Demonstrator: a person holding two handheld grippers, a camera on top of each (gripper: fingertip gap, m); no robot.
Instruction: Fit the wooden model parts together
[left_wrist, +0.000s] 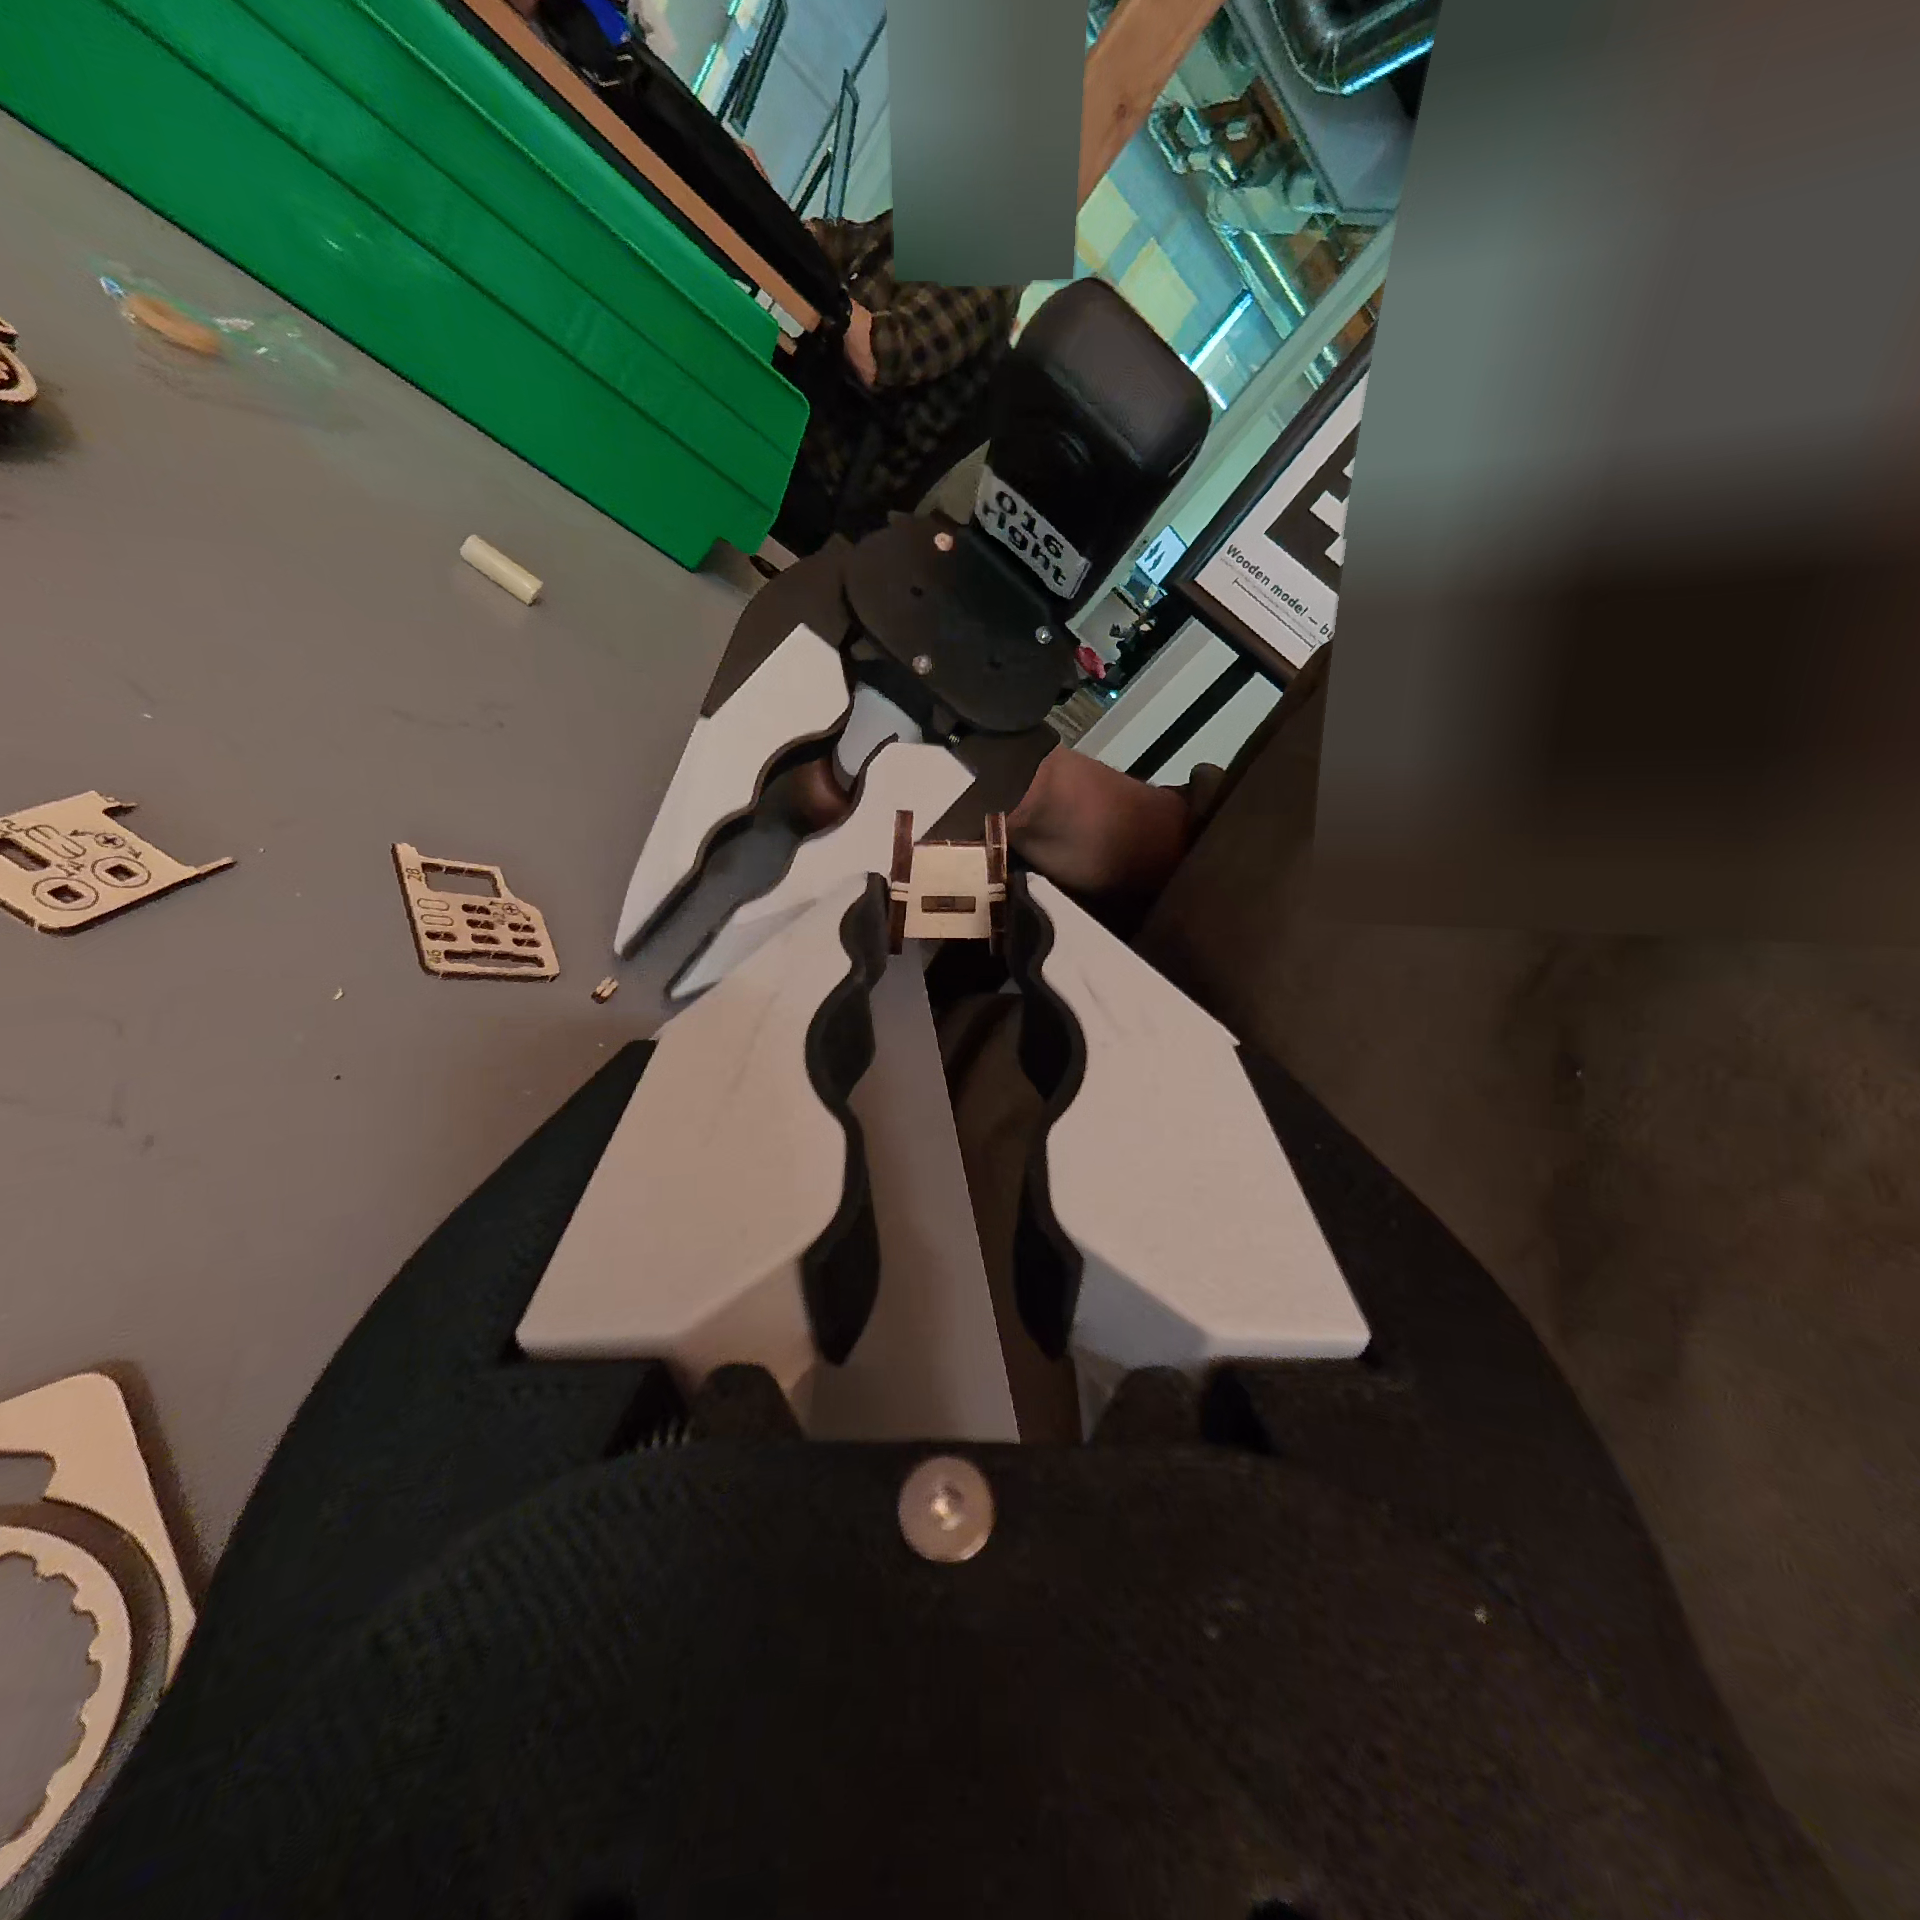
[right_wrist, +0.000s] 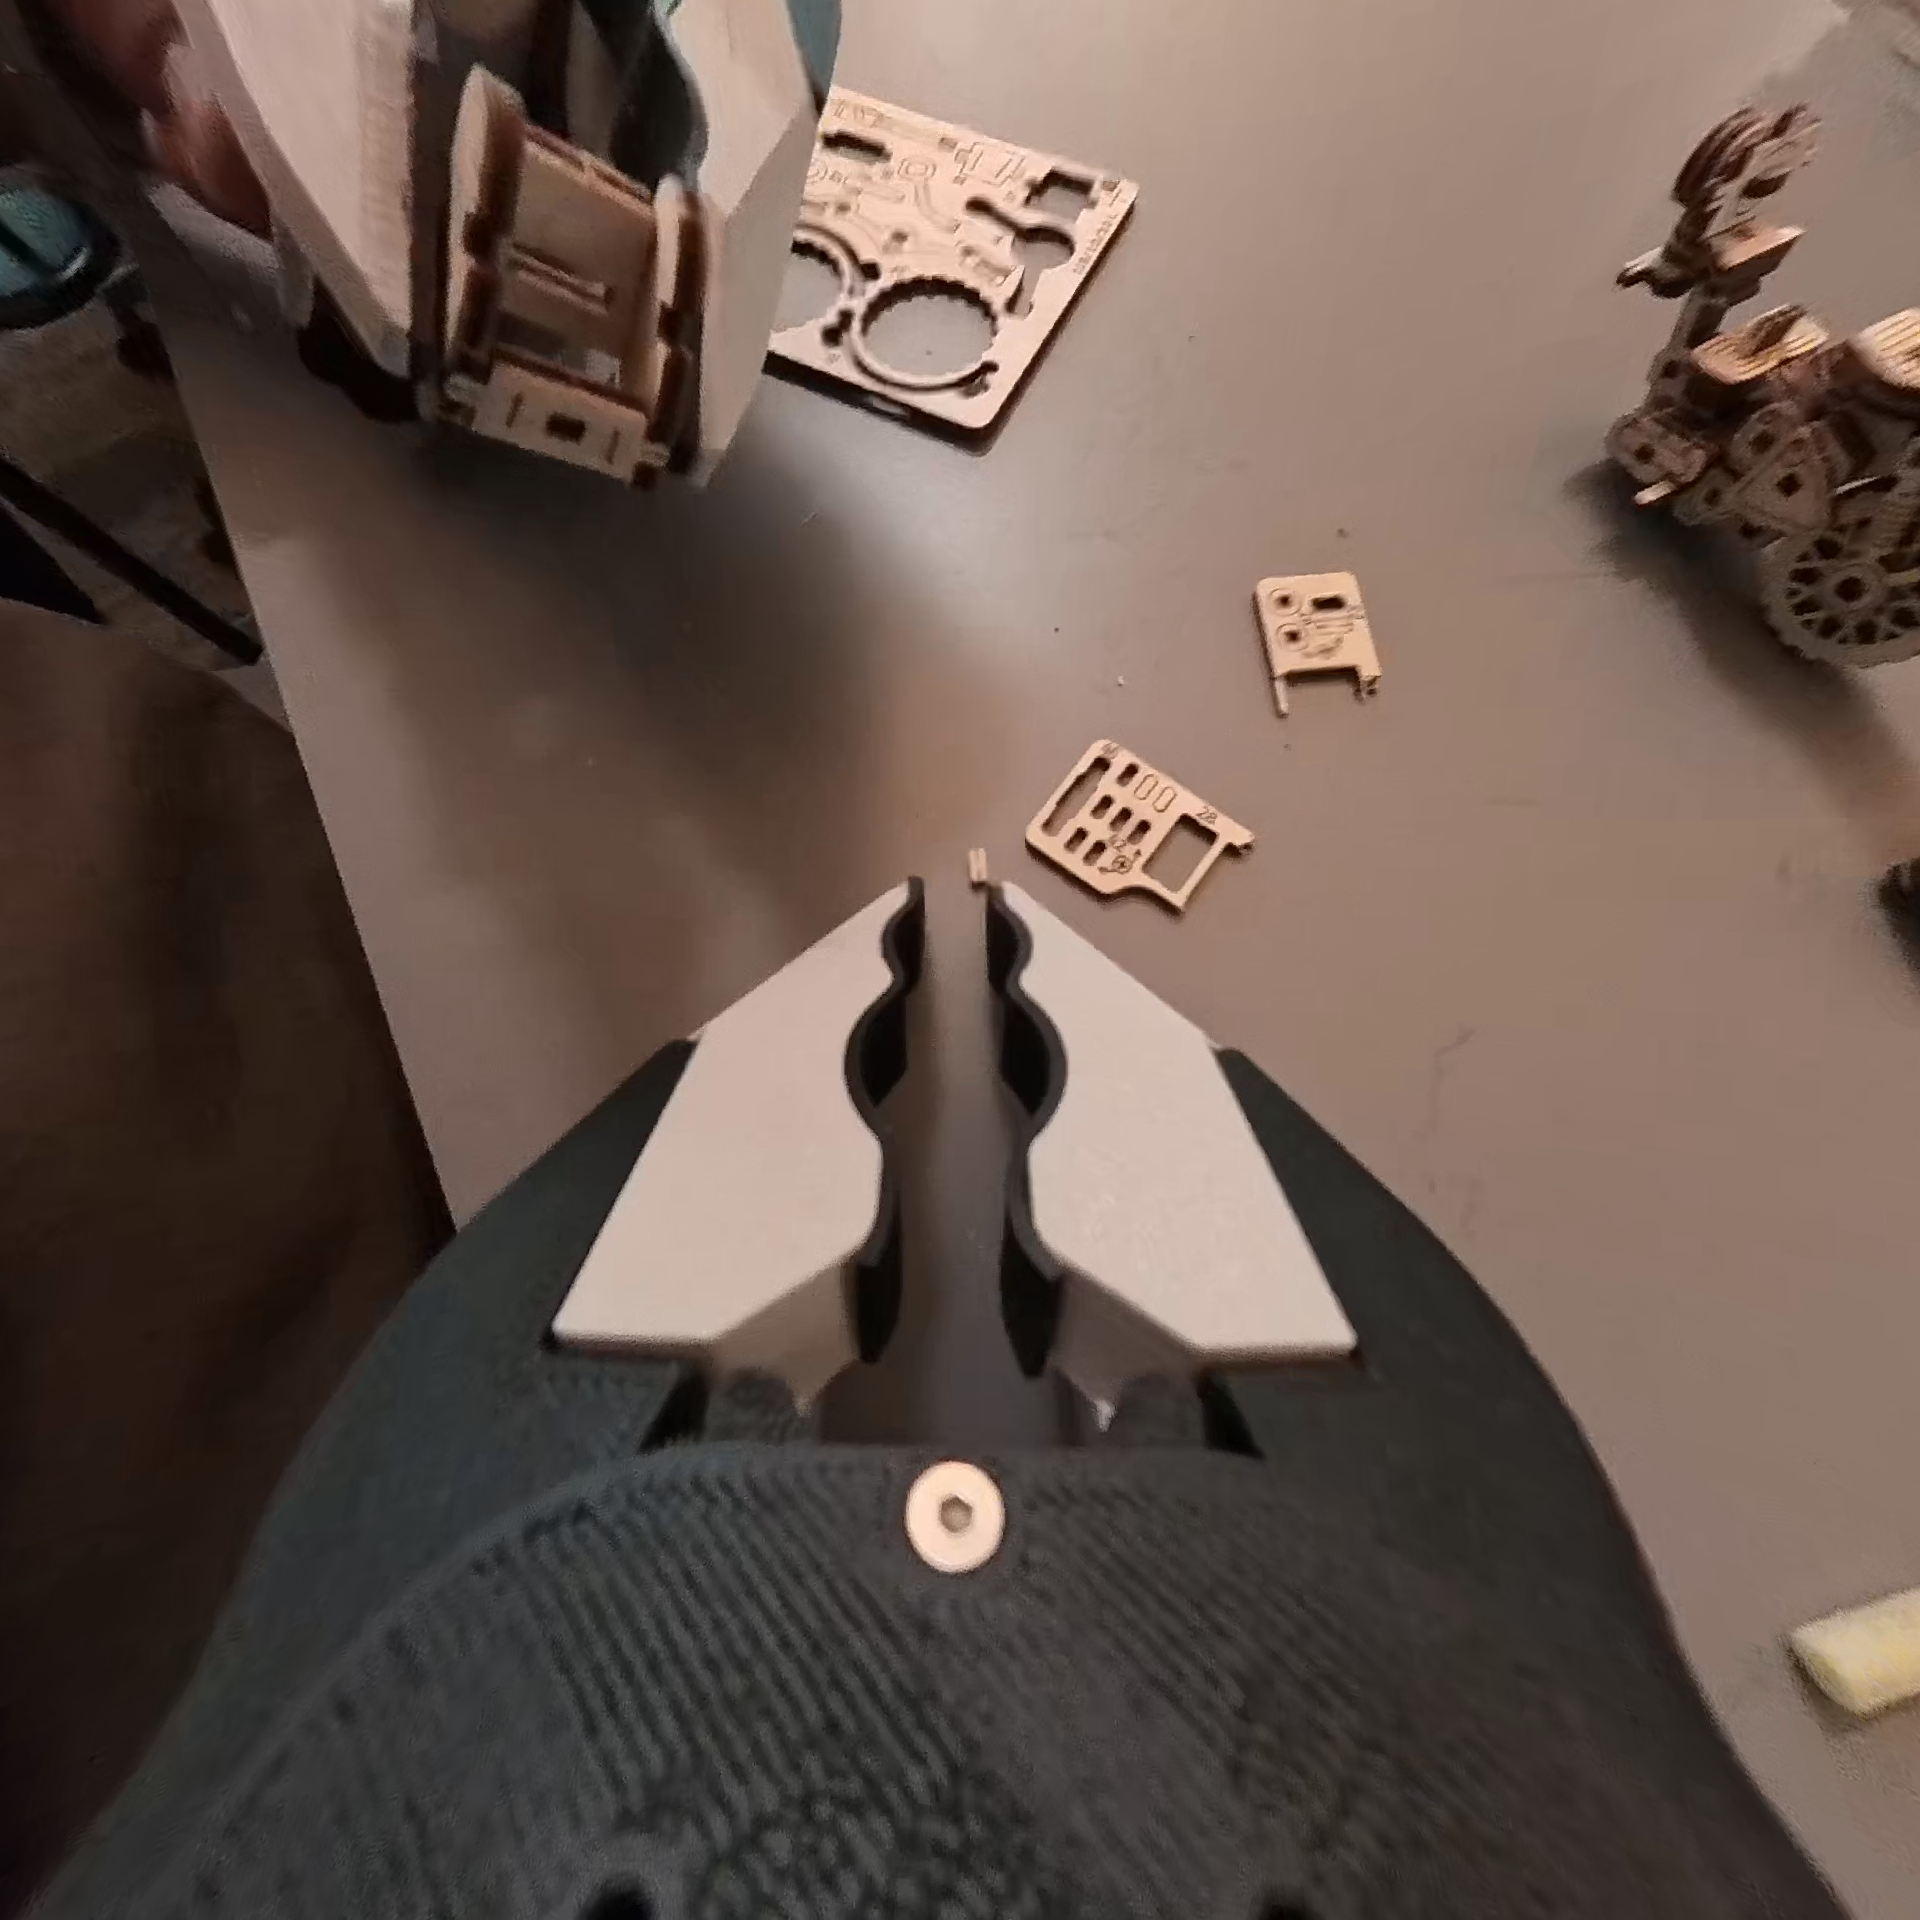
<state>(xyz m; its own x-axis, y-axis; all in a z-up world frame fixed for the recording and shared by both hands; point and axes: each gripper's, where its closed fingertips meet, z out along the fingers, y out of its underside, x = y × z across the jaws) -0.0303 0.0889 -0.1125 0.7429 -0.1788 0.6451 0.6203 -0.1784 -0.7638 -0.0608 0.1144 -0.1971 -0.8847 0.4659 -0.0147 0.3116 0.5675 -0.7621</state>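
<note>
My left gripper (left_wrist: 950, 920) is shut on a small wooden sub-assembly (left_wrist: 948, 883), a box-like block between two side discs, and holds it up past the table edge. The right wrist view shows that gripper at top left with the sub-assembly (right_wrist: 561, 301) between its fingers. My right gripper (right_wrist: 951, 896) hangs low over the grey table (right_wrist: 1351, 1143) with its jaws a narrow gap apart and nothing between them. A tiny wooden peg (right_wrist: 977, 864) lies on the table just ahead of its right tip. The right gripper (left_wrist: 652, 966) also shows in the left wrist view, tips pointing down beside that peg (left_wrist: 604, 989).
Two small flat wooden panels (right_wrist: 1138, 826) (right_wrist: 1317, 634) lie right of the peg. A punched-out sheet (right_wrist: 935, 291) lies farther off, and a built wooden model (right_wrist: 1787, 457) stands at right. A green crate (left_wrist: 416, 260) and a white cylinder (left_wrist: 501, 568) sit at the back. Left tips to right tips: about 9 centimetres. Between my right fingertips and the built wooden model (right_wrist: 1787, 457) there is roughly 15 centimetres.
</note>
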